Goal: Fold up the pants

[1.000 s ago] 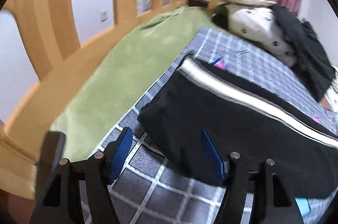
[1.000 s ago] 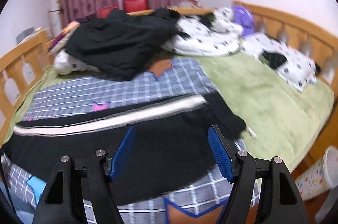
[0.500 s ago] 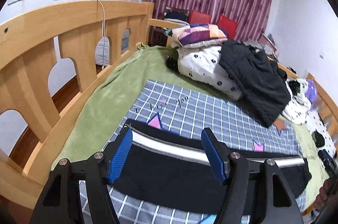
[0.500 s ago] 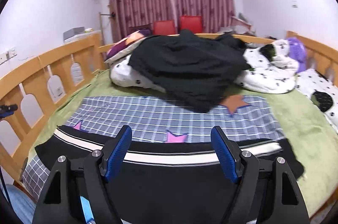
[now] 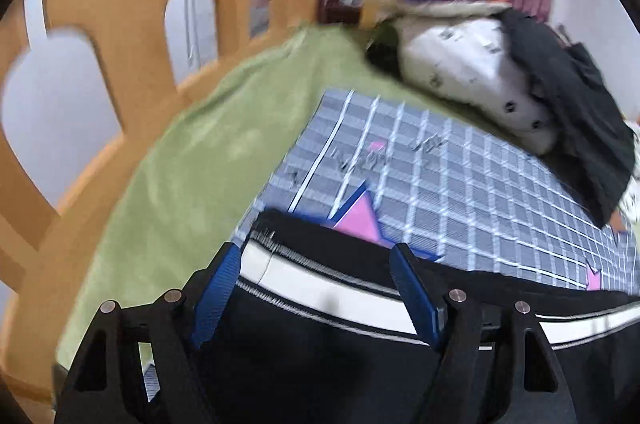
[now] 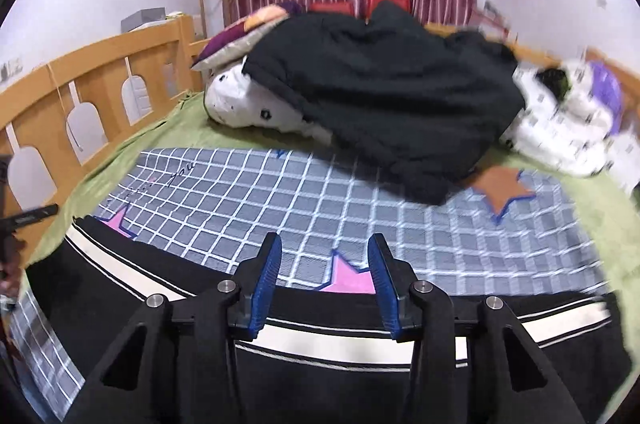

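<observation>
The black pants [image 6: 168,300], soft knit with a white side stripe edged in fine lines, lie flat along the near edge of the bed [image 6: 92,76], on a grey checked sheet [image 6: 320,192] with pink and orange stars. Handwriting on the sheet is too blurred to read. The left gripper [image 5: 316,288] hovers over the pants' end near the wooden rail; its ribbed blue jaws stand wide and have just been opening, gripping nothing. The right gripper [image 6: 324,284] sits above the stripe, its jaws narrower, just been closing, empty. A black jacket [image 6: 384,96] drapes over spotted white bedding [image 6: 248,104]. The pants' near part is cut off.
</observation>
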### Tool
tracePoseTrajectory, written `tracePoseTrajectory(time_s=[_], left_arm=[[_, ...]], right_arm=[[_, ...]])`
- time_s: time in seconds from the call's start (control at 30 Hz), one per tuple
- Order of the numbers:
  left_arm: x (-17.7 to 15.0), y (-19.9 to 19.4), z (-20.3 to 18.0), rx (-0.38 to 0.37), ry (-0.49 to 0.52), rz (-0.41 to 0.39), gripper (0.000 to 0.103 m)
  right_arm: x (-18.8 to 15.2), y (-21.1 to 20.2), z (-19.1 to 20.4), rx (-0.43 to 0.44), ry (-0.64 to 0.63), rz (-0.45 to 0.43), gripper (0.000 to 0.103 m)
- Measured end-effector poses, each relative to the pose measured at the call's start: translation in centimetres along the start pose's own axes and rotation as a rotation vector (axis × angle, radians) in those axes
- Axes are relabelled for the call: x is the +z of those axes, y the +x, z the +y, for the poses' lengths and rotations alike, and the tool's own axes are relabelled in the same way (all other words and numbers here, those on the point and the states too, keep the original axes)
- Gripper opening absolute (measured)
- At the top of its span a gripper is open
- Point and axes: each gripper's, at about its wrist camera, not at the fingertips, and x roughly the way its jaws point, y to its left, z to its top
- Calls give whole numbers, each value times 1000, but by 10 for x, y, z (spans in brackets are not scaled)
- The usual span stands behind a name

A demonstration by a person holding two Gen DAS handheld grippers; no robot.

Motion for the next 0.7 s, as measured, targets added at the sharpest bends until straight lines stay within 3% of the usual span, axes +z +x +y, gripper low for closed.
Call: tracePoseTrajectory(time_s=[0.1,0.2,0.37,0.6,0.63,0.67,0.7], left_arm=[[-1,19,11,-32,-13,44,74],[-1,30,14,6,25,51,74],[-5,46,26,-2,-28,103,74],[-7,65,31,37,-22,114,73],[-8,68,30,44,-16,118,70],[-8,71,30,51,-8,126,63],[-10,74,28,50,3,133,53]], right_arm=[[-8,33,0,26,-31,43,45],[-15,63,6,82,-66,93,45],[-38,104,23,157,-148,196,45],[-68,145,35,128,-251,304,42],[-69,146,36,129,-256,297,31],[-70,145,39,153,-267,305,13],[-70,144,41,163,-276,309,11]])
